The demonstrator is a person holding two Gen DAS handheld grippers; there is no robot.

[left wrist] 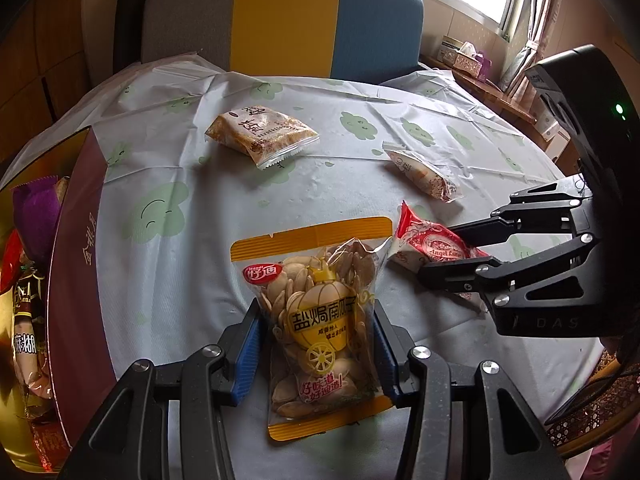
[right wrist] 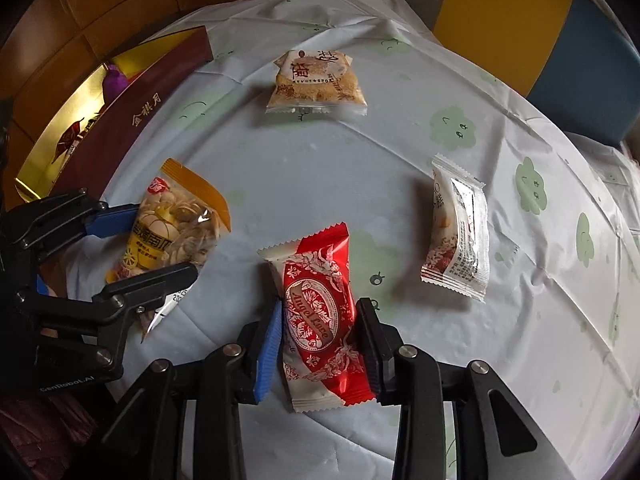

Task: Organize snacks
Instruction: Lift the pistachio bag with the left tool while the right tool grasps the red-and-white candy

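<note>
Left tool [left wrist: 316, 344] clamps seed bag [left wrist: 320, 320] & right tool [right wrist: 320, 344] pinches red snack pack [right wrist: 320, 320], both low over surface [right wrist: 280, 168], w/ crumb-cake pack [right wrist: 316, 80] + white pack [right wrist: 460, 236] beyond, maroon box [right wrist: 140, 108] at left edge.

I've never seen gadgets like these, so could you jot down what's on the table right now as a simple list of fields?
left gripper: closed on the pumpkin seed bag, which rests on the table
right gripper: pads against the red Angel Love packet
loose snacks: brown crumbly packet and white packet, both lying apart on the tablecloth
box: maroon, open, at the table's left edge, already holding several snacks
still outside the box: four packets
</note>
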